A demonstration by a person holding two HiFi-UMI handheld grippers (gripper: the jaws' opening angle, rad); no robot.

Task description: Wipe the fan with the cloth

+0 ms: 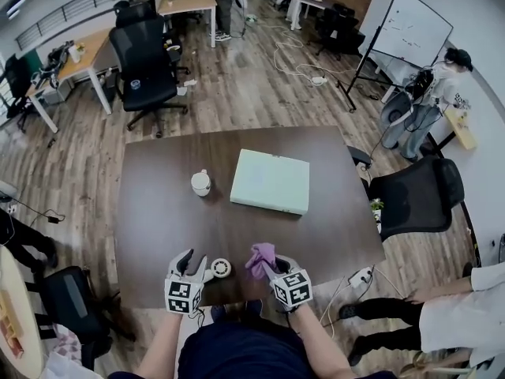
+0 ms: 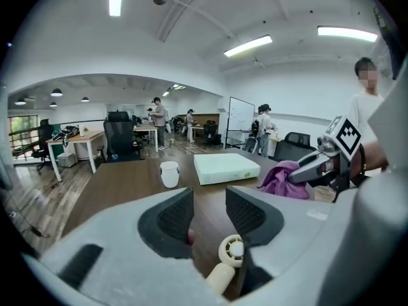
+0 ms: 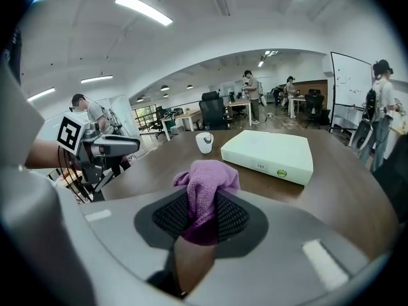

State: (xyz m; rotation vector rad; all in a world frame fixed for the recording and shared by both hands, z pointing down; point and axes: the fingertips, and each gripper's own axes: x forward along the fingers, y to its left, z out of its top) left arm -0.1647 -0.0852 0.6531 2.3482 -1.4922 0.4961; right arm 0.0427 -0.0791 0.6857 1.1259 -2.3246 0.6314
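The small cream hand fan (image 1: 222,268) lies on the dark table (image 1: 158,212) near its front edge, just right of my left gripper (image 1: 195,260). In the left gripper view the fan (image 2: 232,250) shows low down through the gap of the left gripper (image 2: 209,212). The jaws stand apart and the pads press on nothing. My right gripper (image 1: 272,265) is shut on a purple cloth (image 1: 261,257) a little right of the fan. In the right gripper view the cloth (image 3: 207,177) bunches up out of the closed right gripper (image 3: 203,212).
A white cup (image 1: 201,182) and a flat pale green box (image 1: 271,181) stand on the table's middle. An office chair (image 1: 418,196) is at the table's right side and another (image 1: 146,69) beyond the far edge. People stand further back.
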